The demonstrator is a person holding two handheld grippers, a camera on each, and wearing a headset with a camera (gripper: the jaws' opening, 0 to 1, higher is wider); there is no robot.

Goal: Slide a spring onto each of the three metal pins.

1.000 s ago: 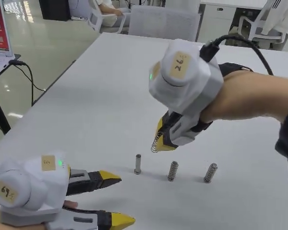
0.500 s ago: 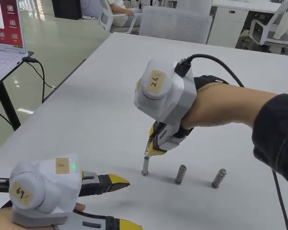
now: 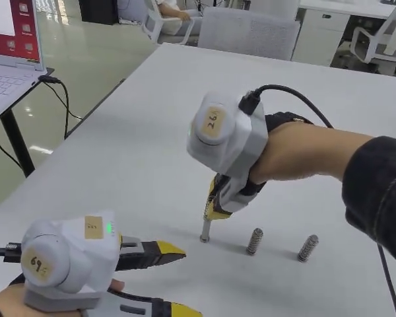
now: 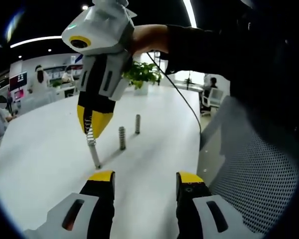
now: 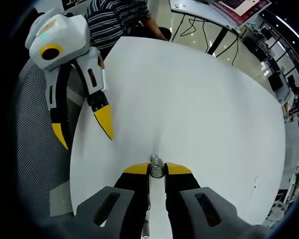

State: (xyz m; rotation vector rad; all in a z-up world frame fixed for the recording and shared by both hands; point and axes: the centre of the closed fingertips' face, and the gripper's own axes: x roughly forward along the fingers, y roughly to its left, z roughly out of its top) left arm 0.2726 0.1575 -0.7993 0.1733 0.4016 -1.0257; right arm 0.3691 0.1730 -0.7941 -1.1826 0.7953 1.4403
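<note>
Three metal pins stand in a row on the white table (image 3: 138, 152). The middle pin (image 3: 254, 241) and the right pin (image 3: 307, 247) each wear a spring. My right gripper (image 3: 210, 212) is shut on a third spring (image 4: 90, 133), held tilted with its lower end at the top of the leftmost pin (image 3: 204, 232). From the left gripper view, that pin (image 4: 95, 158) rises bare below the spring. In the right gripper view the spring (image 5: 156, 164) sits between the shut jaws. My left gripper (image 3: 178, 281) rests open at the near-left, empty.
A laptop (image 3: 6, 39) on a side stand is at the far left with a cable hanging down. Office chairs (image 3: 247, 30) stand beyond the table's far edge. A mesh chair back (image 4: 254, 164) is close by the table's near edge.
My right gripper has moved left and down with the spring, from above the table onto the top of the leftmost pin. The left gripper has stayed put, still open.
</note>
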